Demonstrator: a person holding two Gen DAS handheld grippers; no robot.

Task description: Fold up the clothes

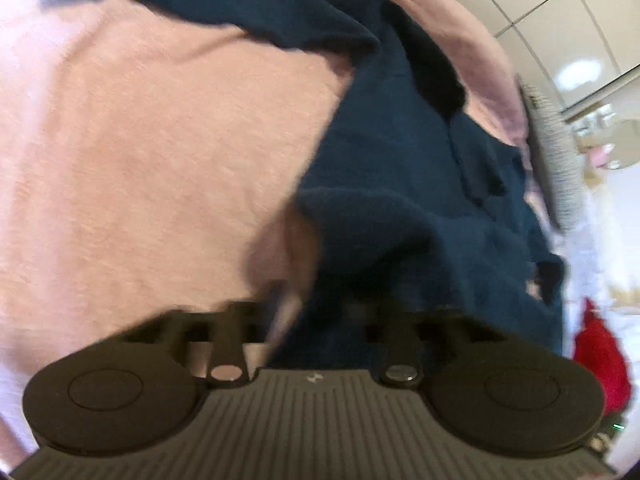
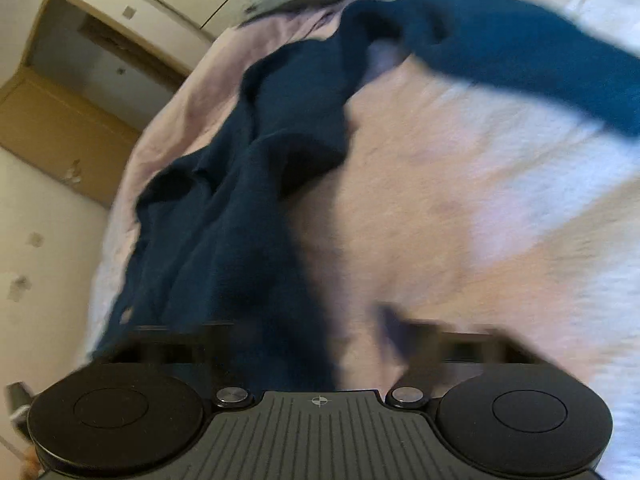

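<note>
One dark blue garment (image 1: 400, 152) rumpled over pink bedding (image 1: 160, 140) at frame centre, left gripper (image 1: 308, 312) and right gripper (image 2: 320, 344) at bottom edge, both blurred, jaw state unclear.

1 navy garment (image 1: 400, 184), 1 pink blanket (image 1: 160, 140)

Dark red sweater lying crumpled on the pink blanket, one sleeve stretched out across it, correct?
Not red: the sweater is dark teal blue, as both wrist views show. The rest holds: it lies crumpled on the pink blanket, one sleeve stretched out across it.
</note>
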